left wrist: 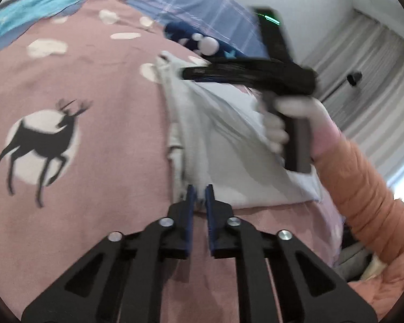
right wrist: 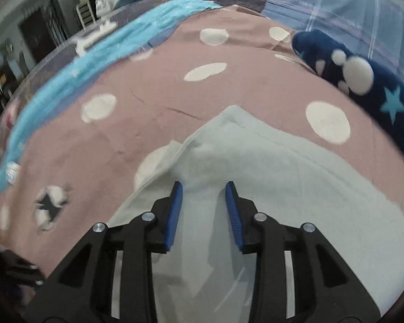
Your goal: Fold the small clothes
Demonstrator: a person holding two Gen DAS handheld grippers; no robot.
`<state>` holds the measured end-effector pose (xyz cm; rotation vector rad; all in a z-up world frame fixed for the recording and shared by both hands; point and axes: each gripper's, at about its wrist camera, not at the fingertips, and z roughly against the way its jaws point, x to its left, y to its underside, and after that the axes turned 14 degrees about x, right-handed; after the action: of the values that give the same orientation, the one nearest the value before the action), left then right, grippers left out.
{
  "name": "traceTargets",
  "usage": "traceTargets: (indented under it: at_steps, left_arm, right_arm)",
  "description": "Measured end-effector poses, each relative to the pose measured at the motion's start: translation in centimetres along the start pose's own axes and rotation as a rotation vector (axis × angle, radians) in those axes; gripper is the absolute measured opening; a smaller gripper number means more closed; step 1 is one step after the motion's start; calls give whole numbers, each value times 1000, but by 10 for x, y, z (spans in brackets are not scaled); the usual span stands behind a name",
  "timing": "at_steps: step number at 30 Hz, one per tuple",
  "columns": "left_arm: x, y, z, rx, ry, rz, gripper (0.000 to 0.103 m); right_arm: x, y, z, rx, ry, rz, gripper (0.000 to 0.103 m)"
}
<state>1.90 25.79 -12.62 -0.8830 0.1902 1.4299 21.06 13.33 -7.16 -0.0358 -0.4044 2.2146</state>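
A small pale grey garment (left wrist: 223,145) lies on a pink bedspread (left wrist: 94,67) printed with white dots and a deer. My left gripper (left wrist: 200,196) is shut on the garment's near edge, and the cloth runs up from its blue pads in stretched folds. In the left wrist view my right gripper (left wrist: 185,73) reaches over the garment's far corner, held by a hand (left wrist: 296,123) in an orange sleeve. In the right wrist view my right gripper (right wrist: 204,188) is open just above the grey garment (right wrist: 269,177), its pads apart with flat cloth showing between them.
A navy cloth with white blobs and a blue star (right wrist: 363,86) lies beyond the garment to the right. A light blue towel (right wrist: 80,80) runs along the bed's far left. A blue plaid sheet (left wrist: 196,5) covers the far side. Curtains (left wrist: 377,80) hang at the right.
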Motion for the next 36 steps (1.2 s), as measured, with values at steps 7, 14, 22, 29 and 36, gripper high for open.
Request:
traceTargets:
  at_steps: [7, 14, 22, 29, 36]
  left_arm:
    - [13, 14, 32, -61, -64, 16, 2]
    - [-12, -10, -3, 20, -79, -81, 25]
    - [-3, 4, 20, -10, -358, -3, 0]
    - [10, 10, 51, -96, -241, 79, 10]
    - [8, 14, 44, -119, -207, 110, 36]
  right_arm:
    - [3, 92, 56, -81, 53, 101, 40]
    - [41, 172, 66, -71, 28, 219, 53]
    - [40, 211, 68, -76, 69, 99, 67]
    - [81, 210, 61, -92, 246, 203, 66]
    - [130, 186, 26, -56, 433, 313, 67]
